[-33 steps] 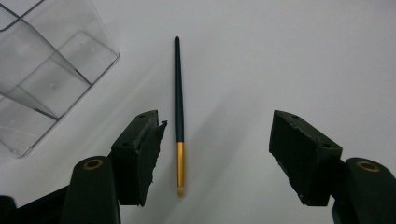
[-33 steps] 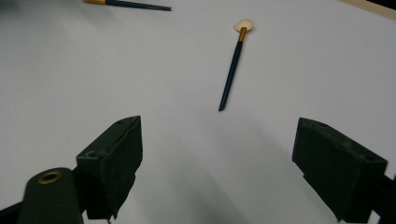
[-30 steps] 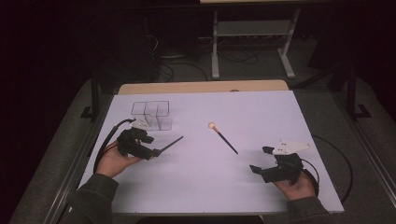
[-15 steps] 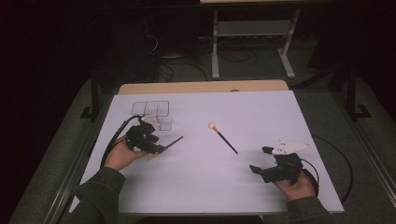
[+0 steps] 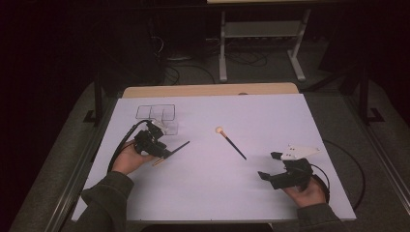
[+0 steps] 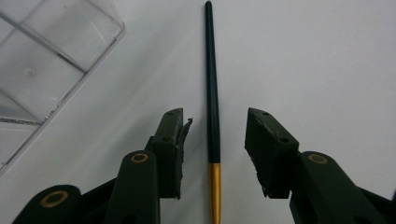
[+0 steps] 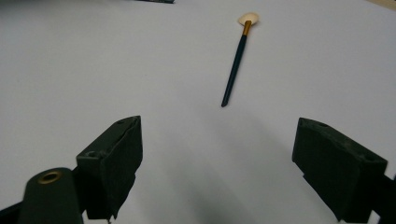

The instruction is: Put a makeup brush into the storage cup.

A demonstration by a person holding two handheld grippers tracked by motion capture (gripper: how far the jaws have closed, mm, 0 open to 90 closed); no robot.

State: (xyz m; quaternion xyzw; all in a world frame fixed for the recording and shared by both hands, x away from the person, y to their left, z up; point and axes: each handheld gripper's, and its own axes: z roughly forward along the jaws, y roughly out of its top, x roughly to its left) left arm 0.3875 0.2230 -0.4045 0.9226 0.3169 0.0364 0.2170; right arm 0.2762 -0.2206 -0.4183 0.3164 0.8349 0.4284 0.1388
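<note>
In the high view, the left hand-held gripper [image 5: 159, 150] was seen low over the left part of the white table [image 5: 203, 193], just in front of a clear plastic organizer [image 5: 162, 118] with several compartments. A dark-handled brush [image 5: 175, 149] was seen lying at that gripper, its thin handle pointing out to the right. The left gripper view gave what the high view could not: the jaws were spread apart, one on each side of the brush [image 6: 212, 116], with a clear gap between each pad and the handle, so nothing was gripped. The brush's gold ferrule [image 6: 215, 191] lay low between the jaws, and the dark handle ran straight away from the camera along the table. A corner of the organizer [image 6: 42, 60] was seen at the upper left of that view (its walls transparent, its compartments seemingly holding nothing).

A second brush [image 5: 231, 142], with a pale fan-shaped head, was seen lying near the middle of the table, well apart from both grippers. In the right gripper view this brush [image 7: 236, 65] was shown ahead with its head farthest away and its gold ferrule just below the head.

The right hand-held gripper [image 5: 275, 169] was held near the table's right front part, its jaws wide open and holding nothing.
</note>
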